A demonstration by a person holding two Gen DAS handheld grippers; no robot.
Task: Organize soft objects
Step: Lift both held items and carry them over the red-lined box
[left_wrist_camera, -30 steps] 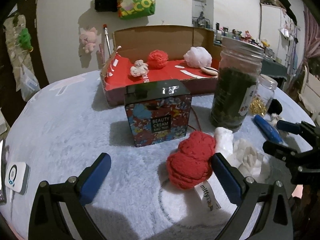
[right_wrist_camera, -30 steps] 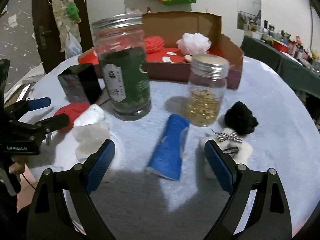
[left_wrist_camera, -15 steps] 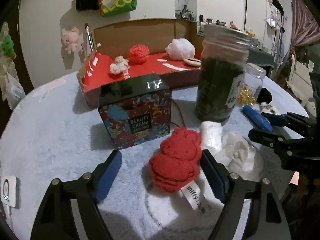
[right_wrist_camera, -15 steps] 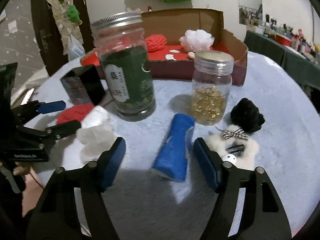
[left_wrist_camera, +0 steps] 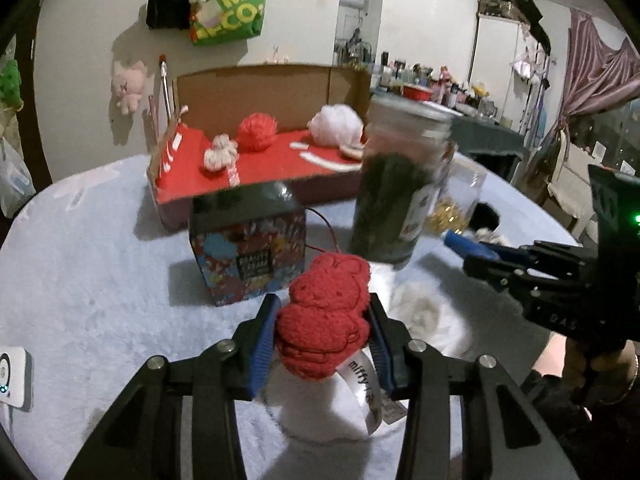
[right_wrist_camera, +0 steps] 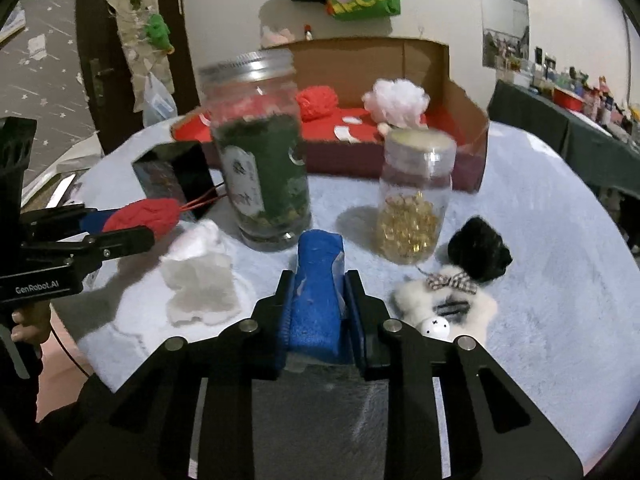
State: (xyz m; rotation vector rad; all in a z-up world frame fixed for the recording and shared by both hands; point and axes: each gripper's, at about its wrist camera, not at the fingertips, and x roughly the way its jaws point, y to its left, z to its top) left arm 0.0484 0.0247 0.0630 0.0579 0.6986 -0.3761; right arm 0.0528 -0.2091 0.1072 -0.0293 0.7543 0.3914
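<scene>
My left gripper (left_wrist_camera: 322,328) is shut on a red plush toy (left_wrist_camera: 326,320) with a white "miffy" tag, held just above the fluffy table. It also shows in the right wrist view (right_wrist_camera: 144,218). My right gripper (right_wrist_camera: 316,312) is shut on a blue soft roll (right_wrist_camera: 318,284). An open cardboard box with a red floor (left_wrist_camera: 276,160) stands at the back, holding a red pom (left_wrist_camera: 256,130), a white pom (left_wrist_camera: 334,124) and a small cream toy (left_wrist_camera: 220,154). A white soft cloth (right_wrist_camera: 198,272), a black pom (right_wrist_camera: 478,248) and a white fluffy clip (right_wrist_camera: 444,308) lie on the table.
A patterned tin box (left_wrist_camera: 248,252), a tall green-filled jar (right_wrist_camera: 260,164) and a small jar of gold beads (right_wrist_camera: 416,204) stand between the grippers and the box. A white device (left_wrist_camera: 12,372) lies at the table's left edge.
Both grippers went from wide open to shut: the left closed on the red plush toy and raised it, the right moved forward and closed on the blue roll.
</scene>
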